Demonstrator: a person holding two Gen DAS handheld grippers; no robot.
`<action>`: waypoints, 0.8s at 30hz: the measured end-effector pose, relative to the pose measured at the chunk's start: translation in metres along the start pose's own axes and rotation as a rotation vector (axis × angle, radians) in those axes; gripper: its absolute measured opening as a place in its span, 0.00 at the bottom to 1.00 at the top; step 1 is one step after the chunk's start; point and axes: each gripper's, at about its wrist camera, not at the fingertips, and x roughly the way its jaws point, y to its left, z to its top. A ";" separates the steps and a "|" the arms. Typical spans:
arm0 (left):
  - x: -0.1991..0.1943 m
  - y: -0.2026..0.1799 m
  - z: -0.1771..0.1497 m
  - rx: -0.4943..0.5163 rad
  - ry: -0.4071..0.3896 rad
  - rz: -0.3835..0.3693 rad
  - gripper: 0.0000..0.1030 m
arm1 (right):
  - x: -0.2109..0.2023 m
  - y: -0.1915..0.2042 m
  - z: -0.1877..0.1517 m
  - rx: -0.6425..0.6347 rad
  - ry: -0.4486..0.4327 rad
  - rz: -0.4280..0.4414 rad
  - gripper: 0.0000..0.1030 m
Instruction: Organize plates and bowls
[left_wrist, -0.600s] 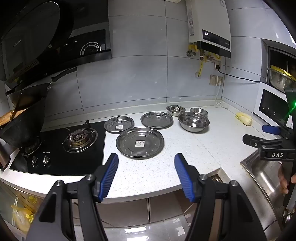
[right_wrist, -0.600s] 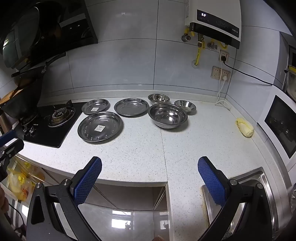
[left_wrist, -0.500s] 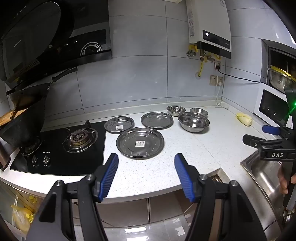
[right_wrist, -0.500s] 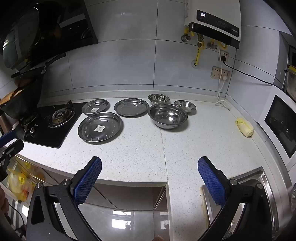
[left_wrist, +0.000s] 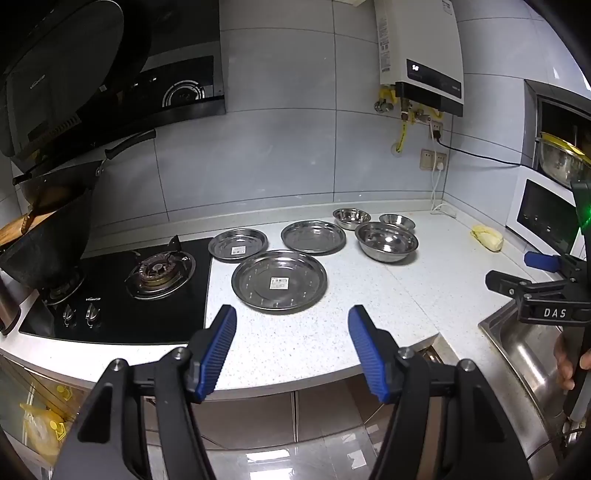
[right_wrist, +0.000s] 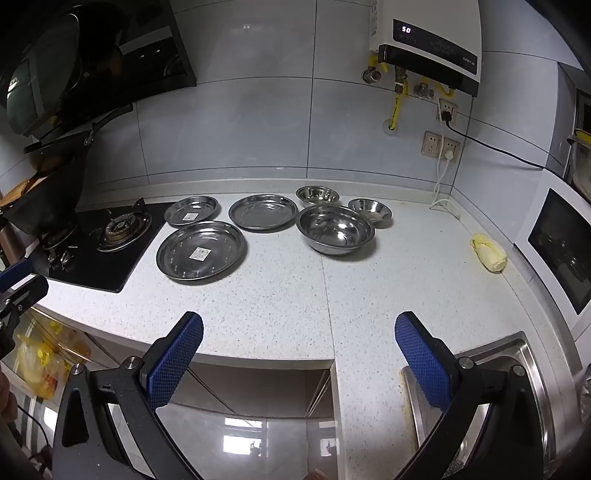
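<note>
While both grippers hang off the front edge of the counter (right_wrist: 280, 306), all the steel ware sits untouched farther back. The left gripper (left_wrist: 291, 347) has its blue pads spread moderately wide with nothing between them. The right gripper (right_wrist: 299, 354) is spread wider still and also holds nothing.

Three plates lie on the counter. The big plate (left_wrist: 279, 283) is nearest, with a sticker at its centre. Behind it to the left, just beside the stove (left_wrist: 122, 291), lies the small plate (left_wrist: 238, 247), which also has a sticker. Behind it to the right lies the mid plate (left_wrist: 313, 236), with no label.

Three bowls cluster right of the plates. The big bowl (right_wrist: 335, 229) stands in front. The two small ones sit behind it, the left bowl (right_wrist: 317, 195) nearer the wall and the right bowl (right_wrist: 370, 209) just beside the big bowl's rim.

A yellow lump (right_wrist: 488, 251) lies well apart near the right wall. The sink (right_wrist: 532, 373) shows at the counter's right end.
</note>
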 end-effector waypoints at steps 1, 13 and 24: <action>0.000 0.000 0.000 -0.001 0.001 -0.001 0.60 | 0.000 0.000 0.000 -0.001 0.000 0.001 0.99; 0.001 -0.003 -0.001 -0.008 0.015 0.005 0.60 | 0.000 0.001 -0.001 -0.002 0.004 -0.002 0.99; -0.004 0.000 -0.005 -0.015 0.010 0.009 0.60 | -0.004 0.000 -0.003 0.002 0.000 -0.002 0.99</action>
